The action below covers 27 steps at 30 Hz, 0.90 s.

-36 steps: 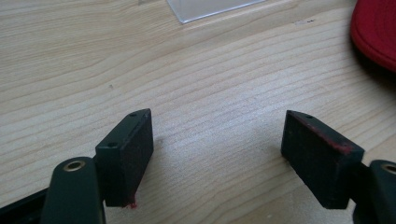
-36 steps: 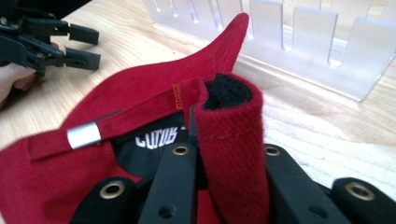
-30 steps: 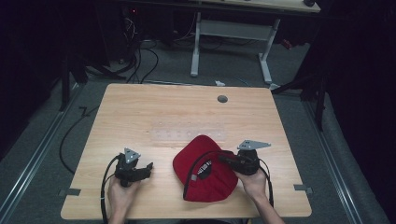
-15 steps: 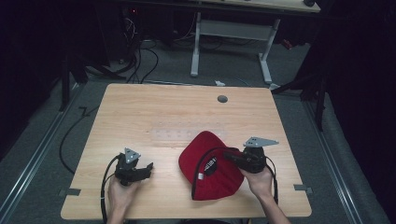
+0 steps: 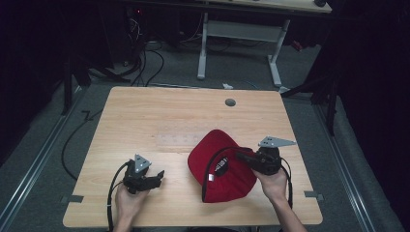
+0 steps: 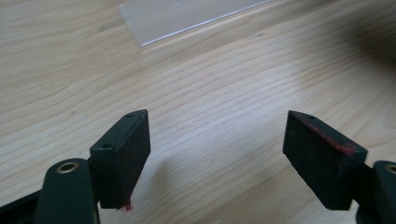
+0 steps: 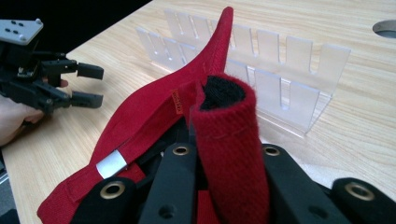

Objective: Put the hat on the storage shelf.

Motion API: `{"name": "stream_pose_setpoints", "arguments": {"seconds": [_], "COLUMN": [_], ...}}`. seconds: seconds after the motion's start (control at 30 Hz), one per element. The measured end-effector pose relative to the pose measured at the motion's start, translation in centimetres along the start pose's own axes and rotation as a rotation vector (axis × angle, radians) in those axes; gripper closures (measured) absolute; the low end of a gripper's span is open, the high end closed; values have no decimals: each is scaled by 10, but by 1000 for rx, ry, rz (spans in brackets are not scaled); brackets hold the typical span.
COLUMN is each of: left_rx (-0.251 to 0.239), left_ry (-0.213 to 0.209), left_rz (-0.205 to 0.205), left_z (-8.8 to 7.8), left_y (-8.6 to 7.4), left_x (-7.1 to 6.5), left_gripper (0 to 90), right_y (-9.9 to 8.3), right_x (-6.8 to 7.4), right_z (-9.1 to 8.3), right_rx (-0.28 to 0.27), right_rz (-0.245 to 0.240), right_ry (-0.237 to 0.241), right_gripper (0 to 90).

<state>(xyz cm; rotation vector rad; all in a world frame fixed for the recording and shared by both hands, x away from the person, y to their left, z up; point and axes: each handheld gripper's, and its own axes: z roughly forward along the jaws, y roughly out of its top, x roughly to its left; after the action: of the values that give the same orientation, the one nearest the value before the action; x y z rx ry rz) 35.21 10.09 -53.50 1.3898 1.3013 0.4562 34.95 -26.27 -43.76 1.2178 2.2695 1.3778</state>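
A red cap (image 5: 218, 151) lies tipped on the wooden table (image 5: 159, 111), right of centre, its dark inner band facing the person. My right gripper (image 5: 241, 155) is shut on the cap's rear edge. In the right gripper view the red fabric (image 7: 154, 122) is folded between the jaws of my right gripper (image 7: 223, 150). My left gripper (image 5: 157, 177) rests low at the front left, open, with nothing between its pads (image 6: 125, 154). The left gripper (image 7: 88, 85) also appears open at the left of the right gripper view, apart from the cap.
A clear slotted plastic rack (image 7: 261, 58) stands on the table just behind the cap; its edge (image 6: 187, 18) crosses the top of the left gripper view. A round cable hole (image 5: 230, 102) sits near the far edge. A desk frame and cables lie beyond the table.
My right gripper has drawn the cap a little to the right and turned it. The left gripper has stayed put.
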Motion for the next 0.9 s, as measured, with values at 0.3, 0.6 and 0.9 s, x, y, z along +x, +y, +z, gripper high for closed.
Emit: {"name": "stream_pose_setpoints", "arguments": {"seconds": [0.3,0.6,0.9], "left_rx": [-6,9,18], "left_ry": [-94,-173,-226], "left_rz": [36,72,71], "left_z": [-4,-1,10], "left_y": [3,1,-4], "left_x": [-29,-58,-80], "left_gripper": [219,211,216], "right_y": [10,21,30], "right_x": [0,3,8], "right_z": [-4,-8,-8], "right_rx": [-9,-21,-35], "right_rz": [5,6,-1], "right_ry": [6,19,29], "right_gripper": [839,838,838]}}
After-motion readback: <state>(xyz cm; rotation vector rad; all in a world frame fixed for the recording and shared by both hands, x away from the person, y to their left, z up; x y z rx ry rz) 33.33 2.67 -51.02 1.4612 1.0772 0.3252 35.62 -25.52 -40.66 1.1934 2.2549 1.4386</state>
